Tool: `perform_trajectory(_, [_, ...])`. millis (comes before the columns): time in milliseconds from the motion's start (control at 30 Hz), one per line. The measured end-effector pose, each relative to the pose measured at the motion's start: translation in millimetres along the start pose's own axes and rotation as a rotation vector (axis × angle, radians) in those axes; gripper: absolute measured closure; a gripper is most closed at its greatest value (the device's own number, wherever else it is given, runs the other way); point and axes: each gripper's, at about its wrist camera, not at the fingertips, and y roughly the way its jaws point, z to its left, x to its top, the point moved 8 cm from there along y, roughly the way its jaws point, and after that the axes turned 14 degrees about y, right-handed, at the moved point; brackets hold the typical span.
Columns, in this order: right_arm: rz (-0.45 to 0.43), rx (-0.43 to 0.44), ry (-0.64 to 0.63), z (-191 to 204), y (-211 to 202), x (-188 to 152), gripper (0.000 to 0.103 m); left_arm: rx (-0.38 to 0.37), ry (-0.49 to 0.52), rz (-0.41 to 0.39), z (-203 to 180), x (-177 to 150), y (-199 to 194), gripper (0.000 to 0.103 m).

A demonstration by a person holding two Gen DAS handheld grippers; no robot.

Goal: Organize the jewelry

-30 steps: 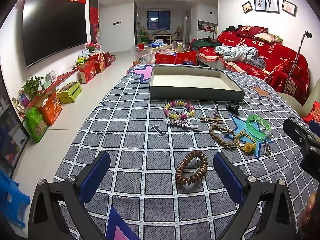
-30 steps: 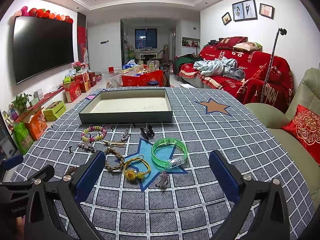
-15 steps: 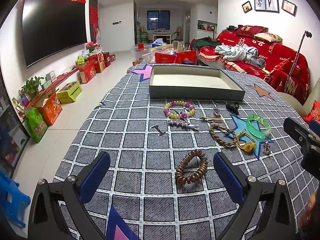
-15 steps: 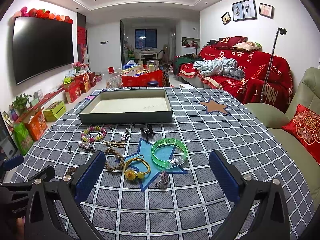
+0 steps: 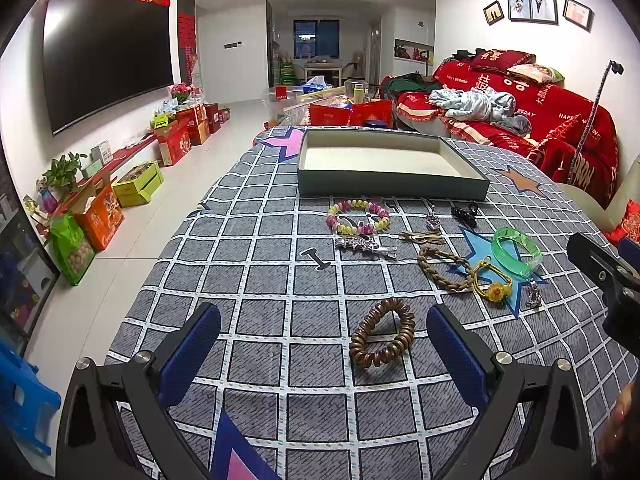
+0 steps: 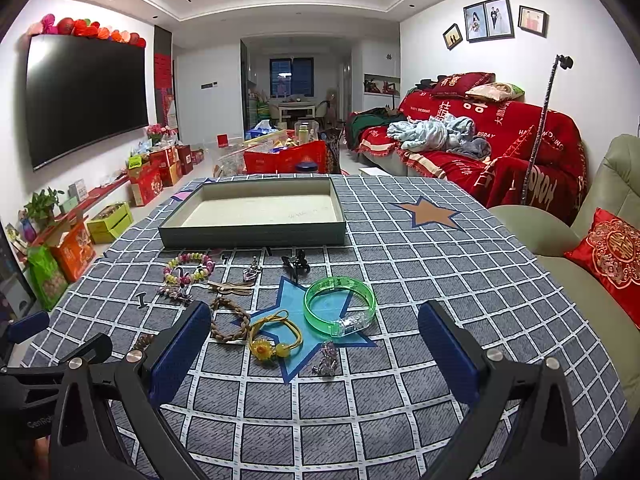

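**Jewelry lot awaiting sorting: both grippers standing ready, nothing lifted**

Item: left gripper [image 5: 322, 330]. Jaws standing wide apart, holding nothing, hovering low over the checked tabletop [image 5: 260, 280]. The brown coil bracelet [image 5: 382, 332] is lying flat between the blue pads, nearer the right one, touching neither.

Item: right gripper [image 6: 314, 334]. Jaws likewise spread wide and empty, pointing toward the far tray [image 6: 256, 236]. The green bangle [image 6: 340, 306], yellow flower hair tie [image 6: 276, 340] and a small silvery charm [image 6: 326, 356] are lying in the gap ahead of it, on the blue star patch.

Item: remaining pieces. Beaded bracelet [image 5: 357, 216], braided band [image 5: 444, 266], silver hair clip [image 5: 366, 246] and black claw clip [image 5: 466, 213] are resting loose on the cloth, just short of the tray, which is sitting empty.

Handling note (judgement): the first pick is likely falling to the left gripper and the coil bracelet. It would be doing well by shifting slightly right to centre the coil, dropping the pads down to the cloth, and closing across one side of the ring rather than its hollow, since the springy coil may squirm. Neighbouring pieces are lying well apart from it.
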Motion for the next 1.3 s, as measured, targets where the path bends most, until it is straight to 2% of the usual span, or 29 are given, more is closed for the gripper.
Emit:
perform_trajectory(533, [0.013, 0.007, 0.006, 6, 4, -5, 0.0, 0.007, 0.02, 0.009, -3, -4, 4, 0.0])
perform_trajectory(667, [0.028, 0.007, 0.009, 6, 8, -8, 0.0, -0.005, 0.02, 0.063, -2, -7, 7, 0.0])
perform_trajectory(733, [0.036, 0.002, 0.017, 1, 9, -7, 0.0, -0.006, 0.031, 0.117, 1, -8, 10, 0.0])
perform_trajectory(867, [0.078, -0.019, 0.039, -9, 15, -9, 0.0, -0.03, 0.036, 0.166, 6, -8, 17, 0.0])
perform_trajectory(1000, [0.149, -0.051, 0.053, -22, 24, -16, 0.0, -0.071, 0.045, 0.176, 5, -7, 27, 0.0])
perform_trajectory(1100, [0.202, -0.076, 0.063, -30, 31, -23, 0.0, -0.087, 0.08, 0.217, 2, -10, 38, 0.0])
perform_trajectory(1233, [0.262, -0.102, 0.073, -39, 40, -29, 0.0, -0.155, 0.068, 0.252, -1, -12, 49, 0.0])
perform_trajectory(1300, [0.291, -0.11, 0.072, -41, 45, -34, 0.0, -0.155, 0.088, 0.256, 1, -11, 52, 0.0])
